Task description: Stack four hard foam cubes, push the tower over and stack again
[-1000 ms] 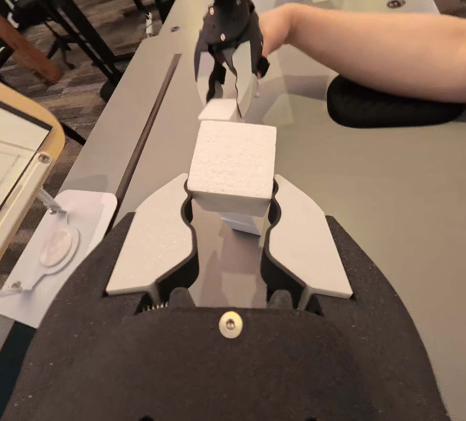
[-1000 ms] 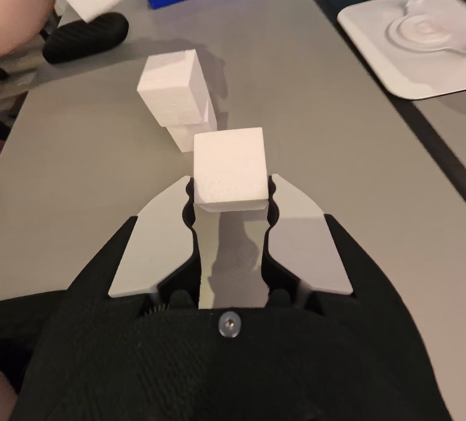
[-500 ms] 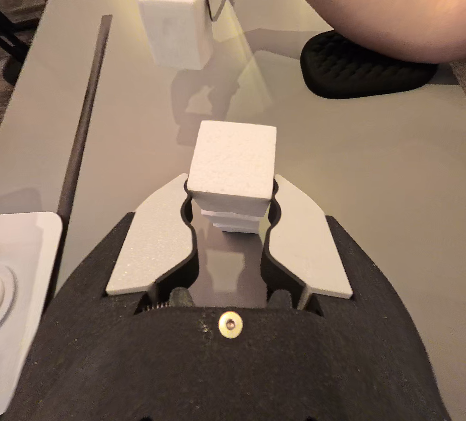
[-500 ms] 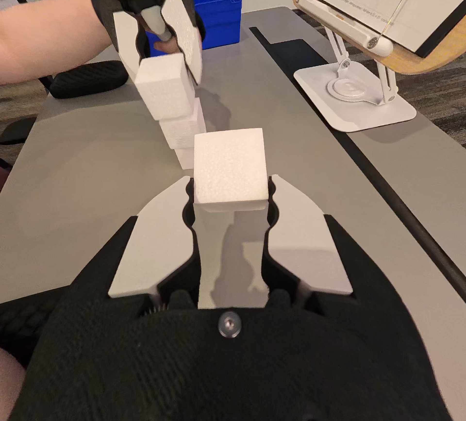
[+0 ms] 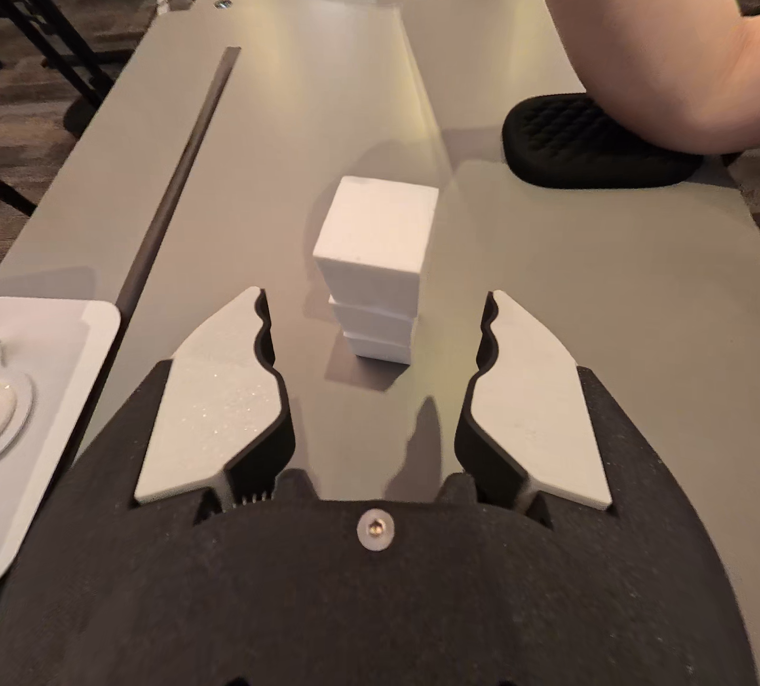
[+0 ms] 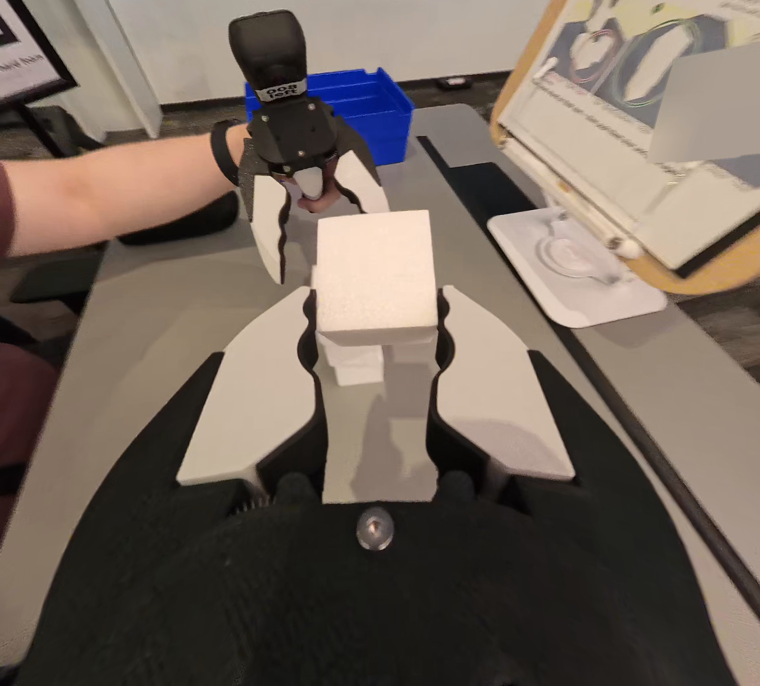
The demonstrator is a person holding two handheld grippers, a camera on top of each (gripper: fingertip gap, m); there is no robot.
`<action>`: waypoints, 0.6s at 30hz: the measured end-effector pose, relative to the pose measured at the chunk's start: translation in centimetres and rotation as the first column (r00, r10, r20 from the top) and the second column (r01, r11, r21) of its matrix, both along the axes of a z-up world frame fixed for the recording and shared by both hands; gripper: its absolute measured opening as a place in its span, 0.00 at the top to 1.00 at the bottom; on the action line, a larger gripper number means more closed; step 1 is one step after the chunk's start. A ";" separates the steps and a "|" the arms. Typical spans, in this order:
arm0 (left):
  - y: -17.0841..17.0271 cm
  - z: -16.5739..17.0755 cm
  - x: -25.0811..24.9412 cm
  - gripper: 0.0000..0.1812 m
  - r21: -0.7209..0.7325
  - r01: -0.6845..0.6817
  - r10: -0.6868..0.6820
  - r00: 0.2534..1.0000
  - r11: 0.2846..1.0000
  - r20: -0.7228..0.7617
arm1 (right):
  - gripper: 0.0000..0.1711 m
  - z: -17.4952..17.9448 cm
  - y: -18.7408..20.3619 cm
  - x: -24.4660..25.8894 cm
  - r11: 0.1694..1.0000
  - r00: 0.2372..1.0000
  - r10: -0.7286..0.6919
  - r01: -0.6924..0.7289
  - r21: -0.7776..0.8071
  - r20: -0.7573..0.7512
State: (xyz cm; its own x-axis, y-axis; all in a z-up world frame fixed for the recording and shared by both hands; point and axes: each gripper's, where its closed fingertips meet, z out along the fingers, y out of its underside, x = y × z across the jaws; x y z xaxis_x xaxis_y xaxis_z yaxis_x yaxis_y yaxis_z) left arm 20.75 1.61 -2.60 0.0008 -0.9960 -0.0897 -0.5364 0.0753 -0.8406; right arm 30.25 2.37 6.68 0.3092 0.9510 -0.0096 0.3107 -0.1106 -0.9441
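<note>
The left gripper hangs released, jaws wide apart, just behind a three-cube tower standing on the grey bench. The right gripper grasps the fourth foam cube above the tower.

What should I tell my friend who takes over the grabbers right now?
Left gripper: open, empty, just behind the tower.
Right gripper: shut on the fourth cube, held above the tower.
Tower: three cubes stacked, a bit uneven, mid-table.
Done: three cubes stacked.
Left: set the fourth cube on top, let go, push the tower over, then stack all four again.
</note>
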 end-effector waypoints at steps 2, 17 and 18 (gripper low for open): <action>-0.6 0.6 -1.4 0.46 -0.010 -0.024 0.025 0.999 1.000 0.028 | 0.67 -0.3 0.0 -2.1 0.999 1.000 -0.006 0.007 -0.045 0.025; -5.5 -0.9 -8.7 0.49 -0.050 -0.058 0.057 0.998 0.997 -0.011 | 0.67 -4.9 -0.9 -6.8 0.996 0.960 0.043 -0.022 -0.081 0.276; -5.5 -0.9 -8.7 0.49 -0.049 -0.063 0.063 0.998 0.997 -0.004 | 0.67 -5.2 -1.0 -6.9 0.996 0.956 0.061 -0.038 -0.082 0.288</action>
